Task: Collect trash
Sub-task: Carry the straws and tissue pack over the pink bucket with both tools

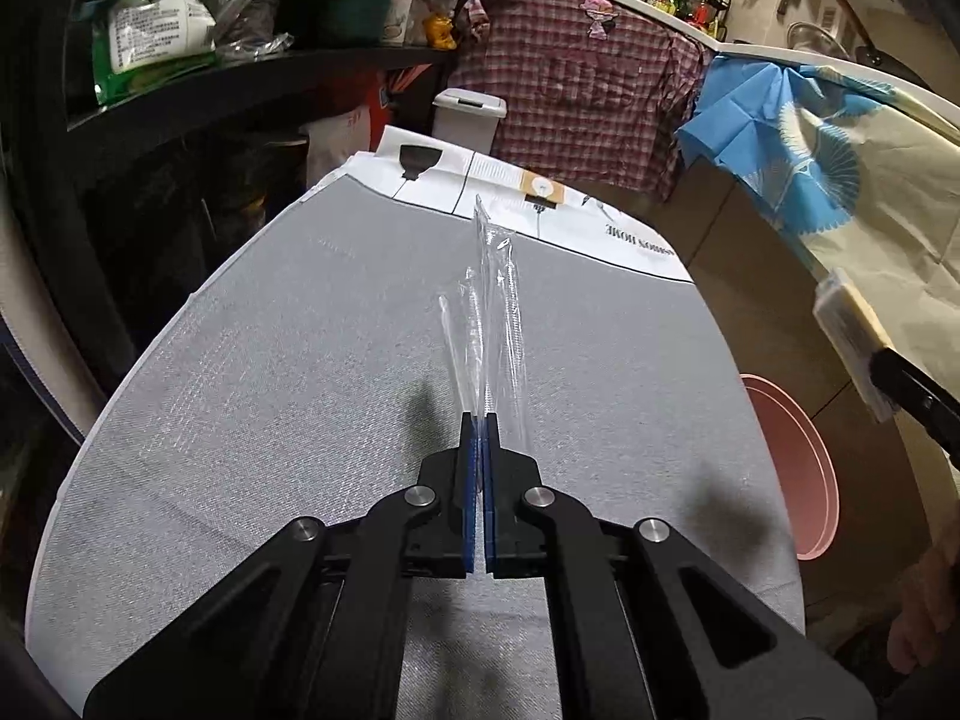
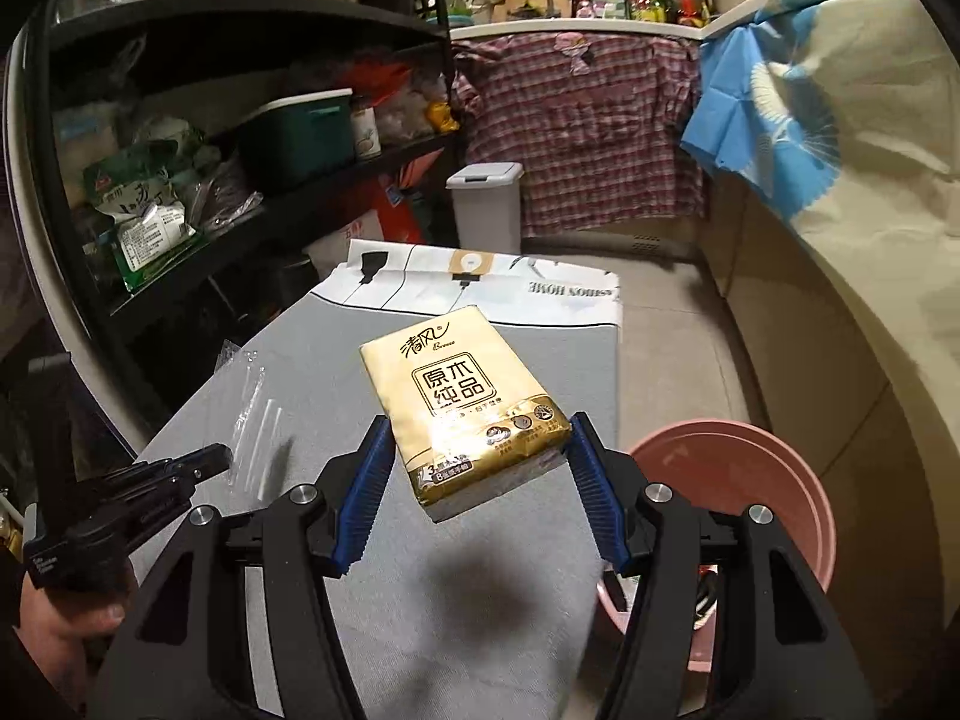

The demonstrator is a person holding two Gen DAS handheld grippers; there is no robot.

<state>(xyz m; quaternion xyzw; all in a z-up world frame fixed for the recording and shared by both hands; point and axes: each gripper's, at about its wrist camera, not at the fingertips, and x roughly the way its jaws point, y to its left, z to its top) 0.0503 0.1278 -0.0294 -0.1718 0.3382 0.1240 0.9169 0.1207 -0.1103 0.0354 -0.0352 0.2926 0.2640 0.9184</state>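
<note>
My left gripper [image 1: 479, 417] is shut on a clear plastic wrapper [image 1: 489, 312] and holds it above the grey table [image 1: 270, 390]. The wrapper sticks out forward from the fingertips. In the right wrist view the same wrapper [image 2: 249, 420] hangs from the left gripper [image 2: 216, 457] at the table's left. My right gripper [image 2: 477, 438] is shut on a yellow tissue pack [image 2: 465, 405] and holds it above the table [image 2: 336, 336]. The pack's end [image 1: 852, 342] also shows at the right edge of the left wrist view. A pink bin [image 2: 738, 480] stands on the floor right of the table.
The pink bin [image 1: 792, 468] sits just past the table's right edge. A white lidded trash can [image 2: 485, 204] stands beyond the table's far end. Black shelves [image 2: 180, 192] with bags and a green box run along the left. Cloth-draped counters [image 2: 840, 240] stand at the right.
</note>
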